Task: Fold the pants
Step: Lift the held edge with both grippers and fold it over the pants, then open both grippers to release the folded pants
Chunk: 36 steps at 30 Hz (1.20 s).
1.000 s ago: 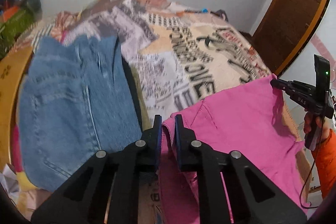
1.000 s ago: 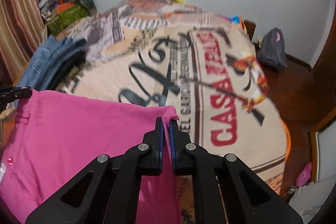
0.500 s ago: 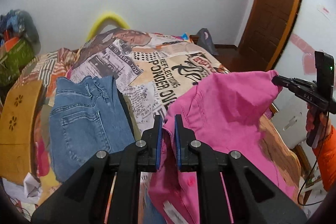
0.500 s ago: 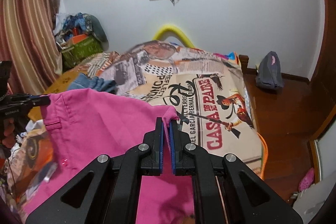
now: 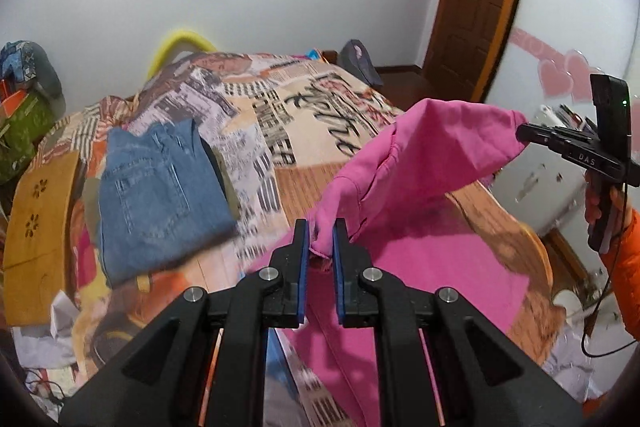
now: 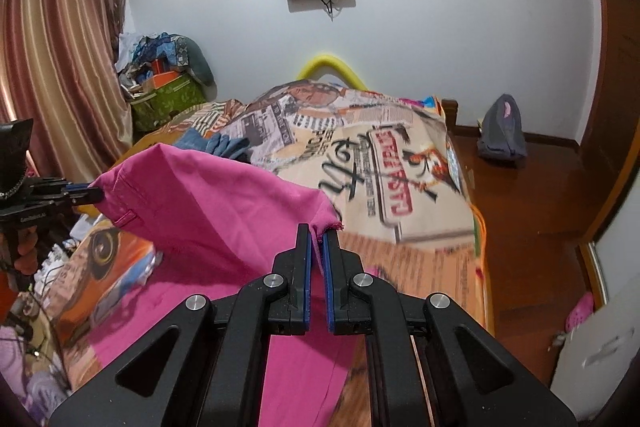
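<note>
Pink pants (image 5: 420, 183) hang stretched between my two grippers above the bed, the rest trailing down onto the near end of the bed (image 5: 440, 267). My left gripper (image 5: 320, 239) is shut on one corner of the pink waist edge. My right gripper (image 6: 316, 239) is shut on the other corner; it also shows at the right of the left wrist view (image 5: 524, 133). In the right wrist view the pink pants (image 6: 208, 203) run leftward to the left gripper (image 6: 96, 193).
A bed with a printed cover (image 5: 288, 115) fills the middle. Folded blue jeans (image 5: 160, 195) lie on its left side. A wooden board (image 5: 40, 227) stands at the left. A door (image 5: 476, 7), a backpack (image 6: 504, 131), curtains (image 6: 52, 67) and a clutter pile (image 6: 164, 79) surround the bed.
Both grippers have lifted the pink pants up off the bed. The held edge now hangs higher, and more of the room shows behind it.
</note>
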Available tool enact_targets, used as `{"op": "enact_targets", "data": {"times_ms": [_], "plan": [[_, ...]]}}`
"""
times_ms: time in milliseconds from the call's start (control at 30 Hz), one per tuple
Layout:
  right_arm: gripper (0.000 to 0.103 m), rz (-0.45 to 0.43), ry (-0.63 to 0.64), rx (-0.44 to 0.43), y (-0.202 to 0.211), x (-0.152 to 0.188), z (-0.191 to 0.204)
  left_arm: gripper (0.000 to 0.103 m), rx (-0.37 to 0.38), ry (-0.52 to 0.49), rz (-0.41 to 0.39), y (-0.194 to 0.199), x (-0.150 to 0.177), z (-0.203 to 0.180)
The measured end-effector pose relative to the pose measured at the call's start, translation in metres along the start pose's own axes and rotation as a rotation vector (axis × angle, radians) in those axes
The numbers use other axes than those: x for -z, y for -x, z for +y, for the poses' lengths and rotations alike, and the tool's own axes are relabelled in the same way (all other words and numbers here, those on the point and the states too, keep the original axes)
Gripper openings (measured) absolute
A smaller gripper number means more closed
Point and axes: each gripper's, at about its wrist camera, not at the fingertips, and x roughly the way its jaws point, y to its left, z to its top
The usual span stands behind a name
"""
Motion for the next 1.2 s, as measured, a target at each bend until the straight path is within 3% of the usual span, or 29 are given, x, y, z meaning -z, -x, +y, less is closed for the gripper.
{"op": "enact_targets", "data": {"times_ms": [400,700,1000,1200], "plan": [[0.005,0.107,-0.135,-0.012,0.016,0.102,0.005,0.01,0.061,0.041,0.12,0.0,0.087,-0.022],[0.005,0.141,-0.216,-0.03,0.027,0.144,0.004,0.009,0.071,0.115,0.184,-0.006,0.131,-0.019],[0.008,0.213,-0.205,0.046,0.032,0.161,0.004,0.01,0.044,0.121,0.203,0.006,0.141,-0.021],[0.009,0.188,-0.214,0.123,0.052,0.151,-0.001,0.01,-0.004,0.114,0.144,0.027,0.122,-0.018]]}}
